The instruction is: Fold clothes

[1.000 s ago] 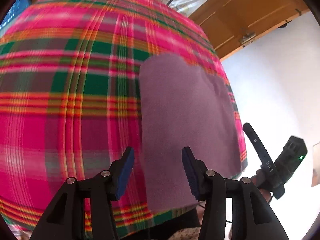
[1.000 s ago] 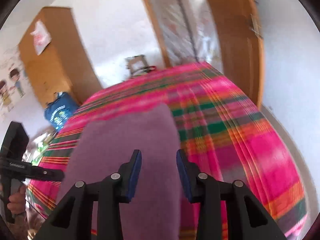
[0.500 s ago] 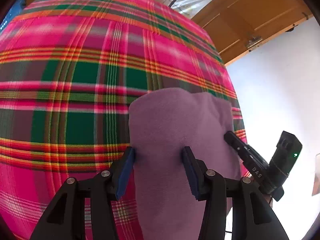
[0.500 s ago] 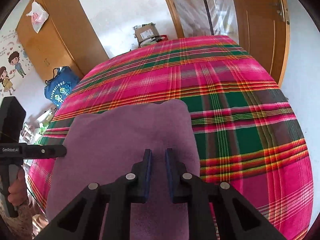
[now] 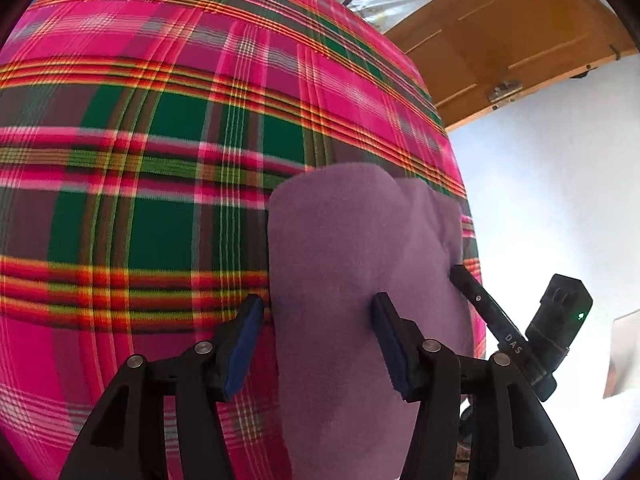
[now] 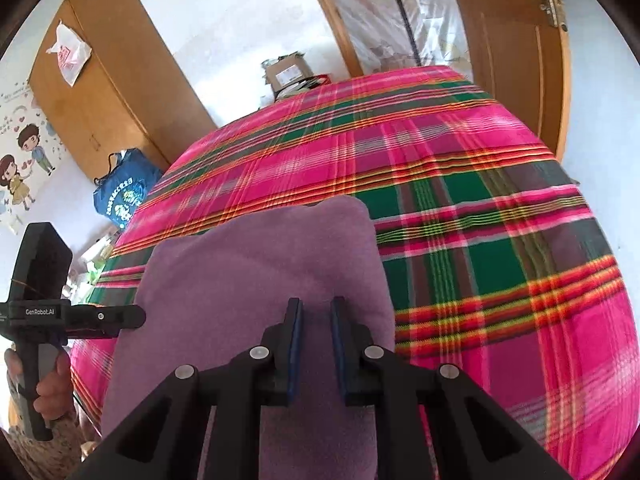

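So the left gripper (image 5: 316,340) is sitting with its blue-padded fingers (image 5: 240,344) spread wide apart, one on each side of the near left edge of the purple cloth (image 5: 360,280). Nothing's pinched between them as far as I can see; the left pad is over the plaid bedspread (image 5: 160,160) just beside the cloth's edge, the right pad is over the cloth itself.

The purple cloth is a folded fleece-looking piece lying flat on the bedspread, right up against the near edge of the bed and close to its near right corner in the left wrist view. Its far end has two rounded lobes, one layer overlapping the other.

Moving right, the right gripper (image 6: 316,312) hangs over the middle of the cloth (image 6: 260,272) with its jaws nearly together, just a narrow gap left. Can't tell if any fabric is caught in that gap. Its tip also shows in the left wrist view at the cloth's right edge.

Around the bed: a wooden wardrobe (image 6: 108,96) with a plastic bag (image 6: 68,56) hanging on it, a blue tote bag (image 6: 124,188) on the floor, a cardboard box (image 6: 288,72) past the far edge, and a wooden door (image 6: 516,40) on the right.
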Tool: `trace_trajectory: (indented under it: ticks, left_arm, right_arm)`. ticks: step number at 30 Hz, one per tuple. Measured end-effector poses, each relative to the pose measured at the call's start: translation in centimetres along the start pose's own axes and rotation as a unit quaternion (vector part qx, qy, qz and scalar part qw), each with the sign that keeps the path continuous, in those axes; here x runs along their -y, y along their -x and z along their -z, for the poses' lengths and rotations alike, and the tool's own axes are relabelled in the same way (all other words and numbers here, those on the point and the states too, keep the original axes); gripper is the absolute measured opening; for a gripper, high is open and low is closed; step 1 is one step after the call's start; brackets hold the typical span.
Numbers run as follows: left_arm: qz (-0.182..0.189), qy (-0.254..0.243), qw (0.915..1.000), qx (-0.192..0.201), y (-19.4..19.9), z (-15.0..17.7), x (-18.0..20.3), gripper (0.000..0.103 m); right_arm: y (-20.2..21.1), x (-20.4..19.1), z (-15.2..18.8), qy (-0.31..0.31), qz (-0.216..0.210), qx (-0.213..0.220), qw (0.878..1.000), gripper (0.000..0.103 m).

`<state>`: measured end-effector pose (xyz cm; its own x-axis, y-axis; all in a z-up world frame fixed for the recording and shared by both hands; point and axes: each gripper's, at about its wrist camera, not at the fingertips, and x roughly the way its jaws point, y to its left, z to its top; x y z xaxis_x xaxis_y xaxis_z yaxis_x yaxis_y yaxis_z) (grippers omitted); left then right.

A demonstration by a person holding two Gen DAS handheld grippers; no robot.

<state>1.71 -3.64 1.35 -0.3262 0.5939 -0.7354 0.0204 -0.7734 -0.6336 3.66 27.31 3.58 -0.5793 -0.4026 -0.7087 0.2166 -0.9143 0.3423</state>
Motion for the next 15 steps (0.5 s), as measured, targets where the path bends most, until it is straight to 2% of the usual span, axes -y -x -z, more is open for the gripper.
trace_trajectory:
  ticks: [2, 4, 6, 8, 11, 15]
  left_arm:
    - [0.021, 0.002, 0.9998, -0.002, 0.3, 0.4, -0.2, 0.057]
    - [0.050, 0.007, 0.9987, -0.008, 0.5, 1.0, -0.6, 0.057]
    - [0.058, 0.010, 0.9982, -0.011, 0.4, 1.4, -0.9, 0.057]
    - [0.065, 0.013, 0.9977, -0.015, 0.4, 1.8, -1.0, 0.057]
    - [0.073, 0.009, 0.9972, -0.014, 0.3, 2.3, -1.0, 0.057]
    - [0.086, 0.019, 0.9954, -0.036, -0.5, 2.5, -1.3, 0.058]
  right_arm:
    - [0.9, 0.2, 0.6, -0.005, -0.004, 0.009, 1.000, 0.019]
    - [1.7, 0.8, 1.2, -0.012, -0.026, 0.015, 0.999, 0.037]
    - [2.6, 1.4, 1.8, -0.021, -0.041, 0.023, 0.999, 0.045]
    - [3.2, 2.0, 2.4, -0.030, -0.037, 0.029, 0.998, 0.058]
    - [3.6, 3.0, 3.2, -0.042, -0.036, 0.026, 0.998, 0.059]
    - [2.7, 4.4, 3.8, -0.061, -0.050, 0.000, 0.997, 0.060]
